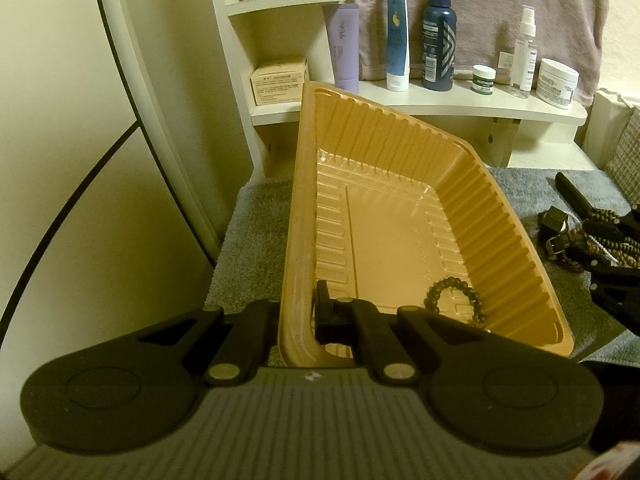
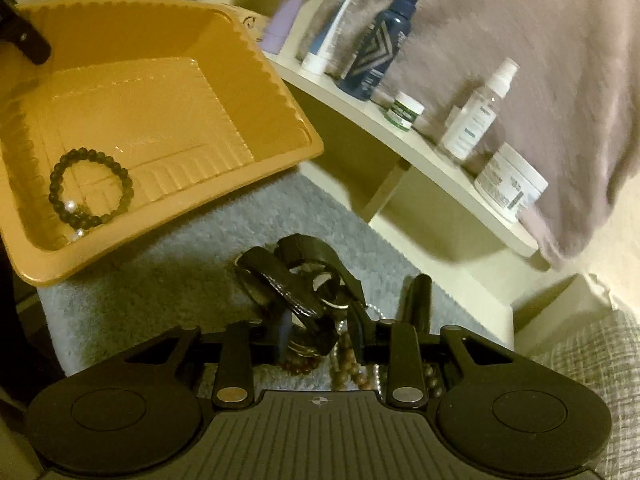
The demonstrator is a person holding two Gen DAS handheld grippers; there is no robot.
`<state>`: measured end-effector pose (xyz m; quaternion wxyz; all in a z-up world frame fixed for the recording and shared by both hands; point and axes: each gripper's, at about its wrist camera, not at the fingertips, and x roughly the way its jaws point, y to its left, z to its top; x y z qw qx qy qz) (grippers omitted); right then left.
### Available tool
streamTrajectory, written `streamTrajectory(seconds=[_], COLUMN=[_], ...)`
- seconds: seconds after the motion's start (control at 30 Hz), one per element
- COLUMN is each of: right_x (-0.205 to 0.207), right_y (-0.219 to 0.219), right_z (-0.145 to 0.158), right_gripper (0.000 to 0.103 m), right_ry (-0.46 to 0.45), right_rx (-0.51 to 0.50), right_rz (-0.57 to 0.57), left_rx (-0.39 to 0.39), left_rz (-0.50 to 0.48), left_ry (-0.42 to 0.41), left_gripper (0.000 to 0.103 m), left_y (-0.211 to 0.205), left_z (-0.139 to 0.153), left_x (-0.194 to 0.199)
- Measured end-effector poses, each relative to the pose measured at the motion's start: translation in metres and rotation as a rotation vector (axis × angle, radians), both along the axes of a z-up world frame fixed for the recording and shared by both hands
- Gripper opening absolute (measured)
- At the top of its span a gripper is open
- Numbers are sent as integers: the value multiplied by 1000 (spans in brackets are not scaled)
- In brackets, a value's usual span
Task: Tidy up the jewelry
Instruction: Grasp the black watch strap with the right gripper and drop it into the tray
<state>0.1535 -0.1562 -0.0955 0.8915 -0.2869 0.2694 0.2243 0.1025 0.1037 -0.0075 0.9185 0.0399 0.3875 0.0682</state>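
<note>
Jewelry pile [image 2: 316, 320] between right tongs [image 2: 320, 334]

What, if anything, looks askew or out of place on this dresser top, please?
The orange ribbed plastic tray is not lying flat: the left gripper pinches its near rim and tips it up off the grey towel. The dark beaded bracelet has settled in its low corner. The remaining jewelry lies in a tangled heap.
</note>
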Motion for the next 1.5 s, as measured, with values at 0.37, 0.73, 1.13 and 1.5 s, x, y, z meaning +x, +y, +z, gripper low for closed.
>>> streamTrajectory(seconds=[0.37, 0.73, 1.13, 1.5], right_x=[-8, -16, -25, -23], right_y=[-8, 13, 63, 43], right_z=[14, 67, 46, 52], right_gripper=[9, 9, 9, 48], right_ry=[-60, 26, 217, 229], right_rx=[40, 323, 348, 421], right_rz=[-39, 44, 151, 106], left_rx=[0, -1, -6, -10], left_rz=[1, 1, 1, 1], left_ry=[-2, -2, -4, -3], left_gripper=[3, 3, 3, 3], left_y=[0, -1, -2, -1], left_z=[0, 0, 0, -1], left_x=[0, 0, 0, -1])
